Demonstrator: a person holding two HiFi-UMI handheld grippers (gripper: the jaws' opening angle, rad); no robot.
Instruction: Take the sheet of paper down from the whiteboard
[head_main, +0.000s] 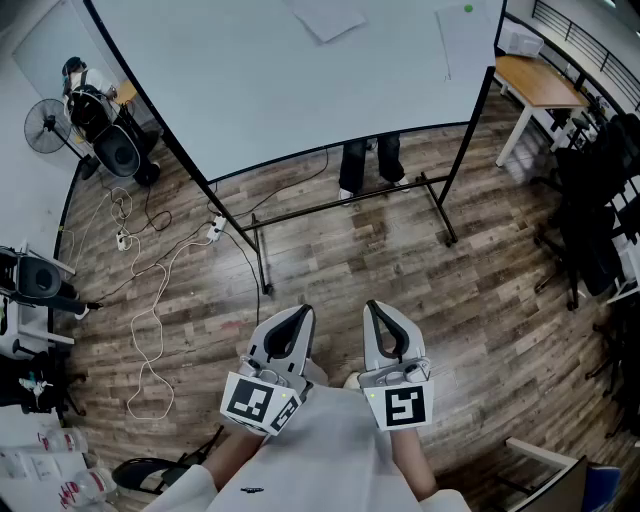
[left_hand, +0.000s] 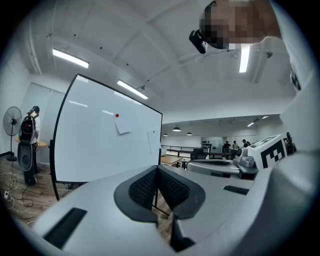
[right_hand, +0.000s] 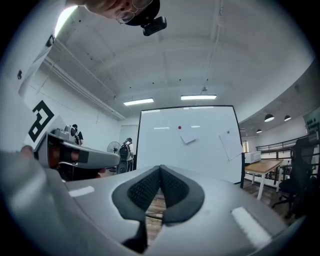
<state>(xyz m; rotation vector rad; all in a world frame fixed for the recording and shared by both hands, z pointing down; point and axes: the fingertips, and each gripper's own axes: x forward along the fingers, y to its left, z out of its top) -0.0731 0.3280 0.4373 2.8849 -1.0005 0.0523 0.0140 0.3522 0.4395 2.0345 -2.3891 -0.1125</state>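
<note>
Well short of the white whiteboard (head_main: 250, 90), grey left gripper (head_main: 298, 318), right gripper (head_main: 374, 310) pinched closed, empty, white paper sheet (head_main: 325, 18) cropped in head view.

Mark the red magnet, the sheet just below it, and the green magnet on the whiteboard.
red magnet (right_hand: 180, 127): right gripper view, its centre.
sheet of paper (right_hand: 189, 140): right gripper view, middle of the sheet.
green magnet (right_hand: 228, 132): right gripper view, its centre.
</note>
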